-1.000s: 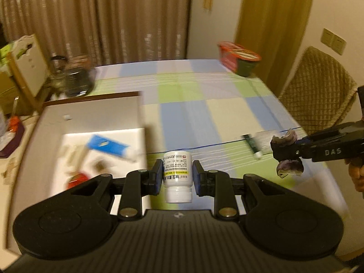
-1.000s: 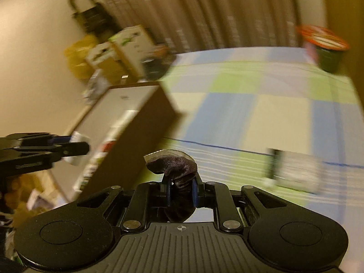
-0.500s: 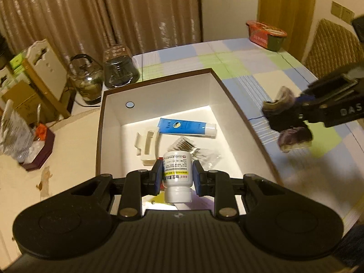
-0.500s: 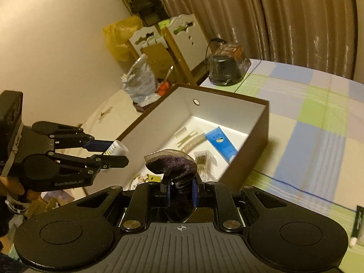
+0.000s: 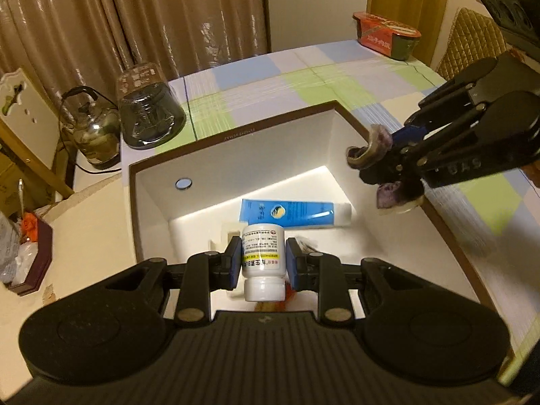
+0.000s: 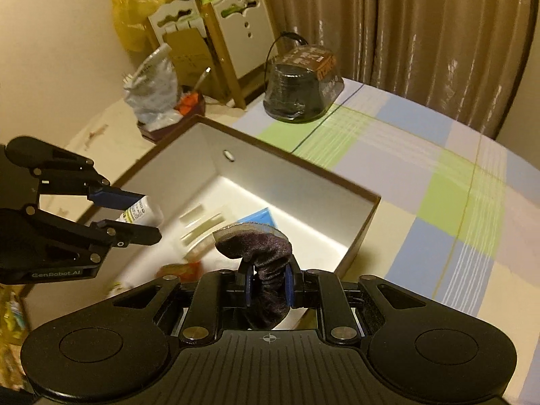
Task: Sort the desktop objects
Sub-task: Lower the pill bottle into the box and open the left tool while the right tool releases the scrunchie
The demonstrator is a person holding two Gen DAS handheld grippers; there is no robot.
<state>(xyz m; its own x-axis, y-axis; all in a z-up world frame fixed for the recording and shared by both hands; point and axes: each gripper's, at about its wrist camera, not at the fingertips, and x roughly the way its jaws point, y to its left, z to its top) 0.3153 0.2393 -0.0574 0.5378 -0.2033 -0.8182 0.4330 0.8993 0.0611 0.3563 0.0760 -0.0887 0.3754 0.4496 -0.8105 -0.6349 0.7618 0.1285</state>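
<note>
My left claw [image 5: 264,259] and the white bottle [image 5: 263,256] it pinches cover much of the box [image 5: 233,134] floor; only slivers of a red-orange thing [image 5: 289,292] show. The bottle's print is too small to read. The dark cloth [image 6: 261,253] hides part of the blue tube [image 6: 258,218].

Hand-held grippers: two are seen, left hand-held gripper [image 5: 263,267] and right hand-held gripper [image 6: 268,282]
White plastic pill bottles [image 5: 263,259]: one
Dark purple fabric pieces [image 6: 260,253]: one
Blue squeeze tubes [image 5: 293,214]: one
Brown-rimmed white open boxes [image 5: 233,135]: one
Glass kettles [image 5: 92,131]: one
Red-lidded food containers [image 5: 388,35]: one
</note>
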